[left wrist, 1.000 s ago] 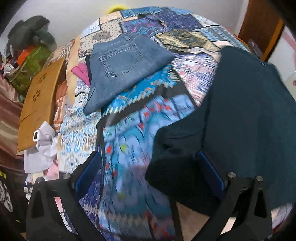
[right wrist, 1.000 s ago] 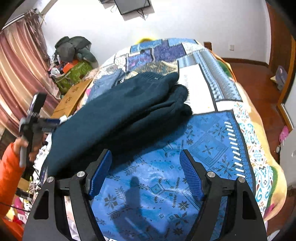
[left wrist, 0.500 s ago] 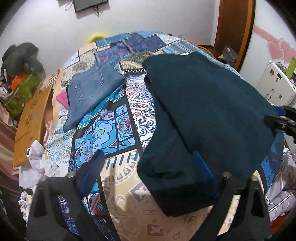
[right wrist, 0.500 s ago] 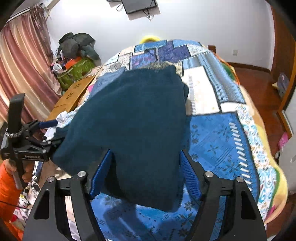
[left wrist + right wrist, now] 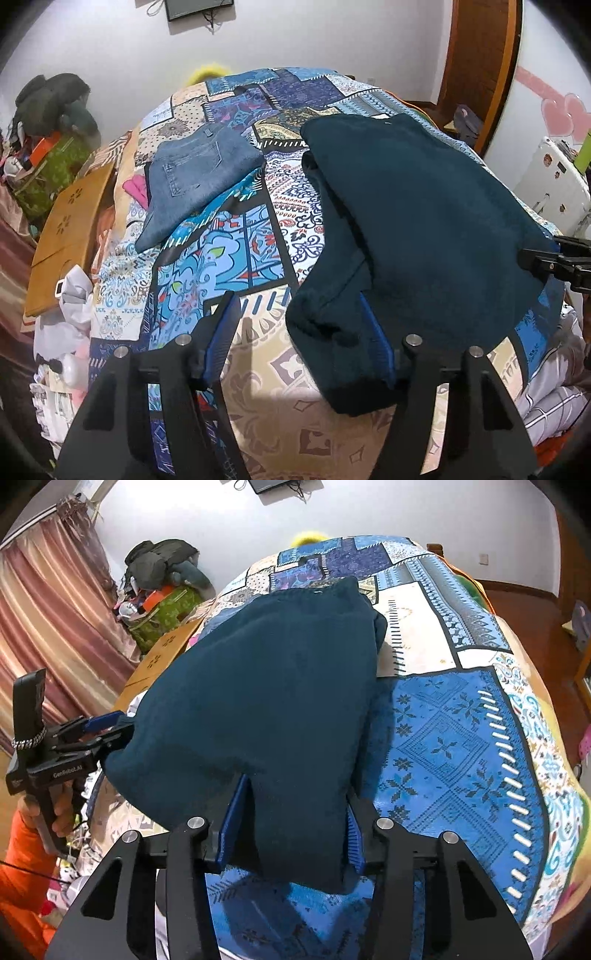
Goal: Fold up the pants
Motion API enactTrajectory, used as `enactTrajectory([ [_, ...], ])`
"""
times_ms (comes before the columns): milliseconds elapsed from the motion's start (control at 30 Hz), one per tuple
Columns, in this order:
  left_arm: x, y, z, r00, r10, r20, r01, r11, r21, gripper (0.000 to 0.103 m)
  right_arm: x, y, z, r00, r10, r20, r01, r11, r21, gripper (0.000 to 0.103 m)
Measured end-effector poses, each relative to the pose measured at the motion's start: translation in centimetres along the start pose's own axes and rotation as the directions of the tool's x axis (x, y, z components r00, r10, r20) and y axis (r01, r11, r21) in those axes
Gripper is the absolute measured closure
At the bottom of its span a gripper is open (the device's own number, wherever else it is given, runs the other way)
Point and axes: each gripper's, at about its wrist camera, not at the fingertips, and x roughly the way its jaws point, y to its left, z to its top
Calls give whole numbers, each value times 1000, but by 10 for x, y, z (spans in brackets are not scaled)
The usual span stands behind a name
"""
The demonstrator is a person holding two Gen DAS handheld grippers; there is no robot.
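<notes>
Dark teal pants (image 5: 424, 229): folded, lying on the patchwork bedspread (image 5: 236, 254), near edge draped toward both claws.

Left gripper (image 5: 299, 332): jaws closing; the pants' corner lies between them against the right pad, left pad clear (no full pinch seen).

Right gripper (image 5: 291, 819): jaws closing, a fold of pants between the pads, both touching cloth.

Folded jeans (image 5: 195, 177): farther up the bed, apart from the pants.
</notes>
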Motion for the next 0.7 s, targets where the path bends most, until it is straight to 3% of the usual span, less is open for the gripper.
enactTrajectory([
  [367,5,2,71,998,-31,56,29,999,32,37,-8,-18,49,995,-59,77,61,998,-13,59],
  [567,40,-8,119,997,-63,40,61,997,50,23,10,-34,85,992,-82,101,86,996,-37,59],
  [700,72,-10,148,996,-85,3,85,995,44,22,30,-44,106,993,-78,89,82,996,-42,59],
])
